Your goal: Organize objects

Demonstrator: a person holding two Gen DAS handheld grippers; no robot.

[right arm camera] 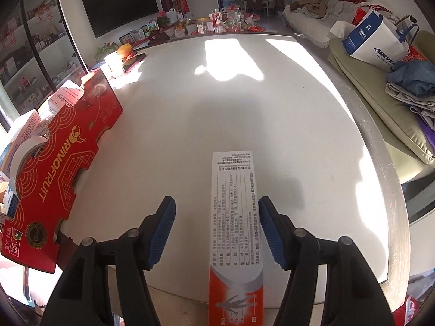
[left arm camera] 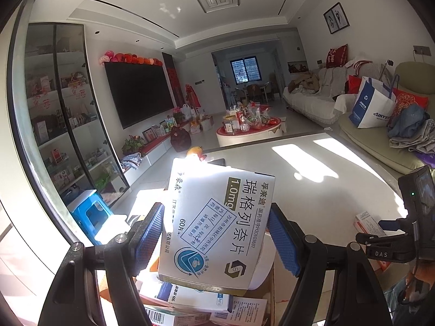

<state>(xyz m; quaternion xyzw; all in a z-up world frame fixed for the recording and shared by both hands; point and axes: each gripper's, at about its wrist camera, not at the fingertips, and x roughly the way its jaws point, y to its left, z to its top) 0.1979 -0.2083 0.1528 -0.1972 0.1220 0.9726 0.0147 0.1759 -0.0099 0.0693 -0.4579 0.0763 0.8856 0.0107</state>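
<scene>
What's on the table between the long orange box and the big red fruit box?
Nothing: in the right wrist view, only bare white table lies between the long orange box and the red fruit box.

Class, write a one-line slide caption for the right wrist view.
Open right gripper straddles a long orange-and-white box on the white table.

The medicine box (left arm camera: 217, 228) is smooth printed cardboard with a slight sheen. The tabletop (right arm camera: 217, 103) looks matt, white and finely speckled, with a brushed metal rim at the right of the frame. The red fruit carton (right arm camera: 62, 168) at left is glossy printed cardboard. The tongs' pads (right arm camera: 163, 231) are blue, ribbed rubber on matt black plastic.
</scene>
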